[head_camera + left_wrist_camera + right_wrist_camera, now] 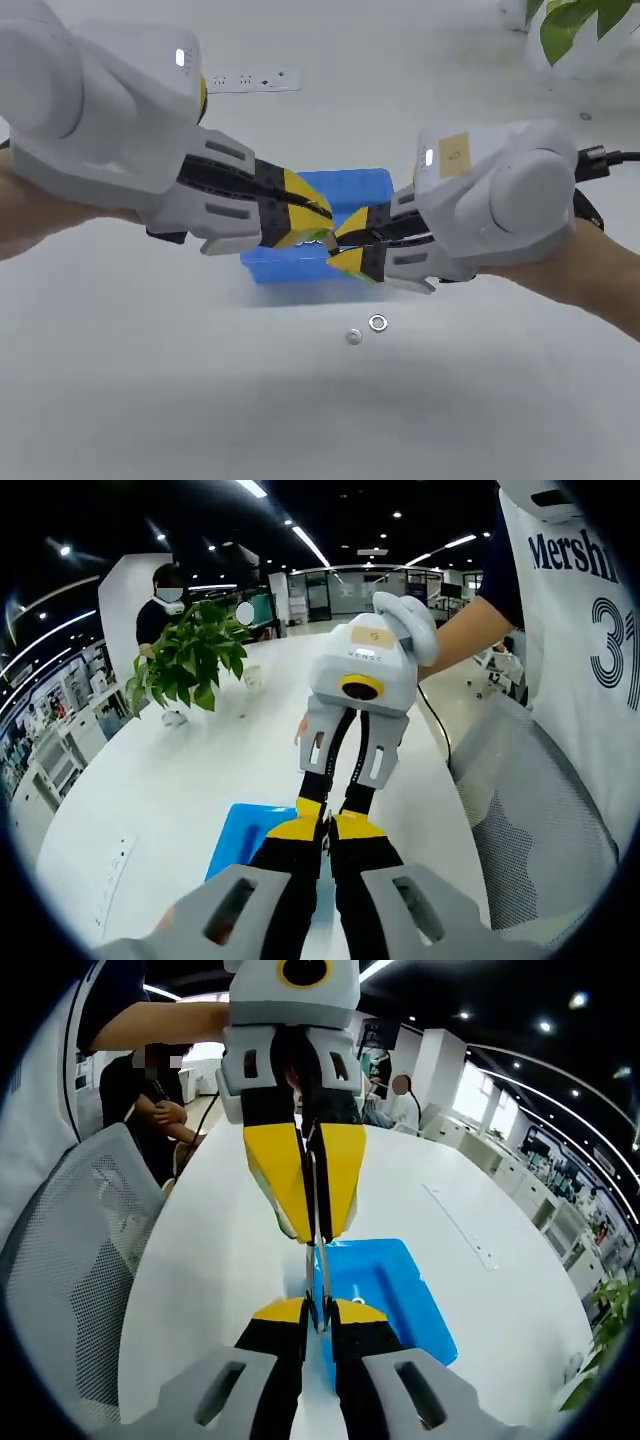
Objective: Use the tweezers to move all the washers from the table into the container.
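Tip to tip above the container (390, 1290), the left gripper (312, 1228) and right gripper (318, 1312) both pinch the tweezers (318, 1270), probably to reseat them before the washers (377, 322).

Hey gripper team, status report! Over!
Left gripper, right gripper: jaws shut on tweezers above container. Two washers on table, nothing covering them.

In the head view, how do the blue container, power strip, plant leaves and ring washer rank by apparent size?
1. blue container, though partly covered
2. plant leaves and power strip: alike, unsure
3. ring washer, smallest
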The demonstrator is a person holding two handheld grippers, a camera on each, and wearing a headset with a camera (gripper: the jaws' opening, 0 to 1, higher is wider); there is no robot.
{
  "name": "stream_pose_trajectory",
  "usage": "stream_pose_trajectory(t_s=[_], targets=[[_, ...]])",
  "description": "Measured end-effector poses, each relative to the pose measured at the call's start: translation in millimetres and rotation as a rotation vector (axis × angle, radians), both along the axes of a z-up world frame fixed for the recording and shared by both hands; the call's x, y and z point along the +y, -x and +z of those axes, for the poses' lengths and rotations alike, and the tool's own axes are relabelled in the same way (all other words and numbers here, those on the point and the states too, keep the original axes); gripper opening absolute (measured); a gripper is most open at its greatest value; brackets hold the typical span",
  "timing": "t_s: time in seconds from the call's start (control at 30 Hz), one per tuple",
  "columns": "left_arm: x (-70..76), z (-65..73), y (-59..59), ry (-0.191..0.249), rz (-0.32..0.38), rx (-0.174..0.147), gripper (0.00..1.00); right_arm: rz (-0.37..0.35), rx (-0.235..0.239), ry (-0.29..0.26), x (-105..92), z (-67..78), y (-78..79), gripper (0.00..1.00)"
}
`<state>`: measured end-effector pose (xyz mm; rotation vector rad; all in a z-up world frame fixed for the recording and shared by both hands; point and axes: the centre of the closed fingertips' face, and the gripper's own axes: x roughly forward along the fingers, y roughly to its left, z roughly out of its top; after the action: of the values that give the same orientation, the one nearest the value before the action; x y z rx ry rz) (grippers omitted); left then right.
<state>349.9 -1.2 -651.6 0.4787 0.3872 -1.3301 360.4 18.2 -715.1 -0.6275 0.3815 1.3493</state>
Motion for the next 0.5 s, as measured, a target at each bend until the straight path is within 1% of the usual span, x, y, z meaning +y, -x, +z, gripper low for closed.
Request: stream_pose_trajectory(t_s=[0.03, 0.07, 0.23, 0.27, 0.37, 0.43, 0.5], targets=[[-0.7, 0.2, -2.2, -0.002, -0.004, -0.001, 0.07, -0.002, -0.007, 0.003, 0.0, 0.5, -3.1, 0.1], [-0.9, -0.6, -5.8, -0.015, -0.013, -0.012, 0.07, -0.003, -0.011, 0.009, -0.1, 0.0, -6.5, 0.1], [-2.3, -3.7, -20.4, -0.03, -0.031, -0.018, 0.07, -0.018, -0.015, 0.006, 0.8, -3.0, -22.2, 0.1], [-2.3, -4.6, -22.6, -0.031, -0.031, -0.017, 0.07, -0.025, -0.007, 0.002, 1.4, -4.8, -25.7, 0.1], [-0.9, -12.8, -31.6, -0.041, -0.025, -0.013, 0.07, -0.032, -0.003, 0.009, 1.8, -11.8, -33.8, 0.1], [-1.0, -15.5, -33.2, -0.045, -0.034, -0.012, 0.07, -0.029, 0.006, 0.005, 3.8, -14.9, -36.6, 0.1], [-0.3, -19.5, -36.1, -0.043, -0.032, -0.002, 0.07, -0.028, 0.013, 0.003, 6.7, -19.2, -39.4, 0.1]])
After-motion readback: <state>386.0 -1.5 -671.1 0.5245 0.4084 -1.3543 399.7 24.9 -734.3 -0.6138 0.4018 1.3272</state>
